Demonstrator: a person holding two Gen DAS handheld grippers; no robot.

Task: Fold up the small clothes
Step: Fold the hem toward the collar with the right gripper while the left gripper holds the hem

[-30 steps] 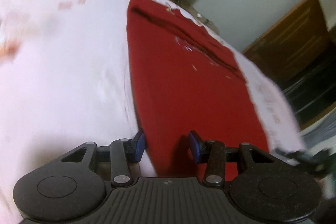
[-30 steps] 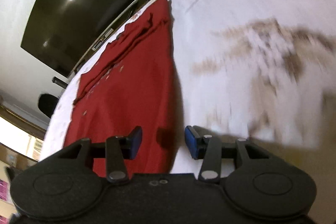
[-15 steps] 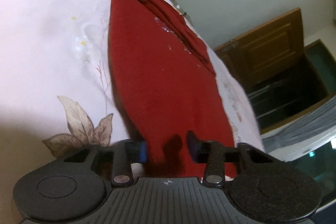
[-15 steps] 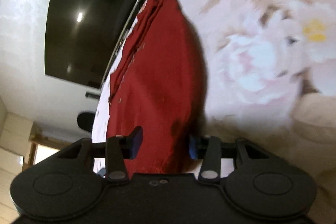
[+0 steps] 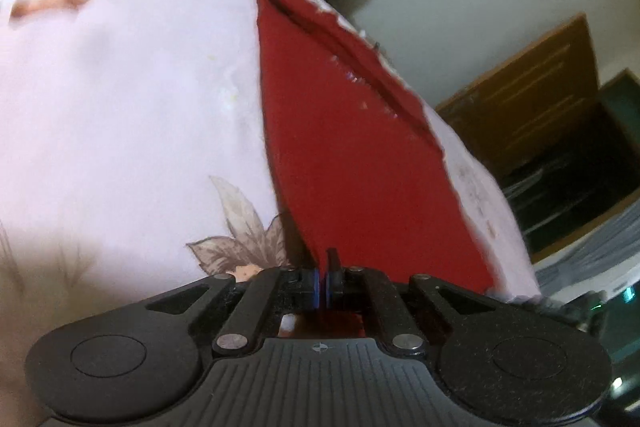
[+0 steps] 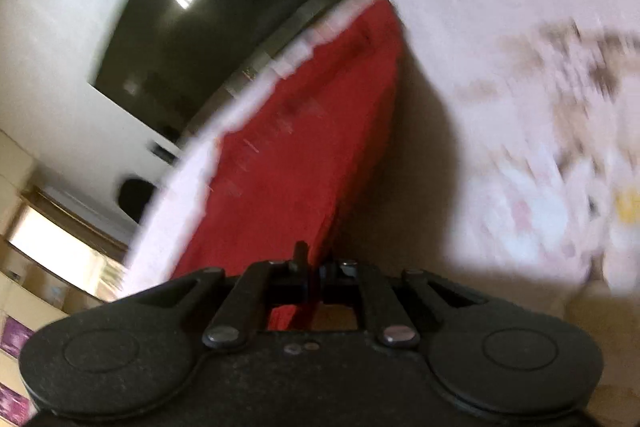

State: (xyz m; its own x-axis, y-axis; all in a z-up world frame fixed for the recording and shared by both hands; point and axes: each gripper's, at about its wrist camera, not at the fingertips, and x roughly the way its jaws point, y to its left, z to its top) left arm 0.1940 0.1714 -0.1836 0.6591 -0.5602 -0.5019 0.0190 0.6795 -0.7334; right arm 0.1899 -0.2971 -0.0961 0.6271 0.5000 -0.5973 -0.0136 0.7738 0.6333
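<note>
Left claw (image 5: pixel 323 283) pinching red cloth (image 5: pixel 352 155) near corner, right claw (image 6: pixel 314 277) clamped on cloth's right edge, floral sheet (image 5: pixel 120 107) beneath, left view shows door (image 5: pixel 528 95), right view TV (image 6: pixel 200 23).

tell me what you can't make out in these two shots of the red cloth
- Near edge of the red cloth: left wrist view, hidden behind the left gripper, shut on it.
- Same edge, right wrist view: the right gripper covers its pinch on the cloth.
- Bedsheet pattern: right wrist view, smeared by motion blur.
- Kind of garment: unclear in both views, fisheye angle too flat.
- Far fold: blurred in the right wrist view.
</note>
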